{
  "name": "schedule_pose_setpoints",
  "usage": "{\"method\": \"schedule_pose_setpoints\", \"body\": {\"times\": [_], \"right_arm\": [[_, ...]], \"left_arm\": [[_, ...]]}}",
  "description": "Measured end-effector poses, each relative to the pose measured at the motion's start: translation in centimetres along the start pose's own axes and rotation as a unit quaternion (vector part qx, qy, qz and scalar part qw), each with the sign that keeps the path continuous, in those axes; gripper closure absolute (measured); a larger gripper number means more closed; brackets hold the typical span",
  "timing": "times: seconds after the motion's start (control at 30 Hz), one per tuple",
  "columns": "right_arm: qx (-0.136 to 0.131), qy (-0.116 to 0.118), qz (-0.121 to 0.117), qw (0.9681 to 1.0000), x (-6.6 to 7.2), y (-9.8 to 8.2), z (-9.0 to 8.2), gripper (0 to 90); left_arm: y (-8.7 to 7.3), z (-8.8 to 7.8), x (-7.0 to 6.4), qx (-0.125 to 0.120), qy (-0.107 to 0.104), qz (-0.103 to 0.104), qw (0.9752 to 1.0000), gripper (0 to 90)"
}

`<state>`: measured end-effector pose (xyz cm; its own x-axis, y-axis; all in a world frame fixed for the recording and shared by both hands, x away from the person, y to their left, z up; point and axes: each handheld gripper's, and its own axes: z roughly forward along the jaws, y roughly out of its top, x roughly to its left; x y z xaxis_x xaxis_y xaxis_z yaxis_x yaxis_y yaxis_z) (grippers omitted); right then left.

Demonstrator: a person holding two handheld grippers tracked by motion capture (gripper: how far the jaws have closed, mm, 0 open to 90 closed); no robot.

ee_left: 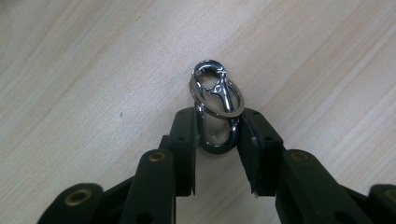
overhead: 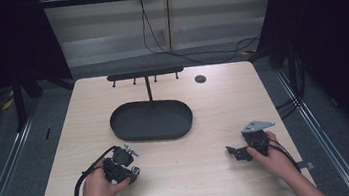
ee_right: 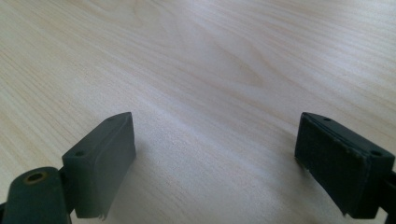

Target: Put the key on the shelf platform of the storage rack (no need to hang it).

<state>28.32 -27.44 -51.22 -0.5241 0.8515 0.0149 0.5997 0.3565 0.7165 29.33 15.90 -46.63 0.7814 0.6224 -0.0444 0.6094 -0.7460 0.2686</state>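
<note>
Key ring clasp [ee_left: 215, 109] between left gripper [ee_left: 217, 135] pads

Lower loop of the metal clasp [ee_left: 216, 105] sits partly hidden between the left gripper [ee_left: 217, 135] pads; contact at the pads is indistinct.

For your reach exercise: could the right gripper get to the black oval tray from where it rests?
Probably yes: the right gripper has open jaws, and only bare table lies between it and the tray.
</note>
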Motion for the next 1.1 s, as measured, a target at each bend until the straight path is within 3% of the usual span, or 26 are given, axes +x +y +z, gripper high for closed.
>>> {"method": "schedule_pose_setpoints", "body": {"times": [0.27,0.3,0.33,0.4,0.47,0.57,1.1], "right_arm": [[0.0,0.0,0.0,1.0,0.0,0.0,0.0,11.9],[0.0,0.0,0.0,1.0,0.0,0.0,0.0,11.9],[0.0,0.0,0.0,1.0,0.0,0.0,0.0,11.9],[0.0,0.0,0.0,1.0,0.0,0.0,0.0,11.9],[0.0,0.0,0.0,1.0,0.0,0.0,0.0,11.9],[0.0,0.0,0.0,1.0,0.0,0.0,0.0,11.9],[0.0,0.0,0.0,1.0,0.0,0.0,0.0,11.9]], "left_arm": [[0.0,-0.2,0.3,0.0,-0.003,-0.007,1.0,68.5],[-0.2,-0.9,0.3,-0.021,-0.009,-0.011,0.9997,71.3],[-0.2,-1.6,0.5,-0.036,-0.003,-0.011,0.9993,82.0],[-0.2,-2.0,0.6,-0.037,-0.003,-0.015,0.9992,85.0],[-0.2,-2.0,0.9,-0.026,-0.025,-0.02,0.9992,85.2],[-0.1,-1.3,0.8,-0.014,-0.031,-0.016,0.9993,84.7],[0.5,-0.6,0.8,0.004,-0.025,-0.011,0.9996,84.4]]}}
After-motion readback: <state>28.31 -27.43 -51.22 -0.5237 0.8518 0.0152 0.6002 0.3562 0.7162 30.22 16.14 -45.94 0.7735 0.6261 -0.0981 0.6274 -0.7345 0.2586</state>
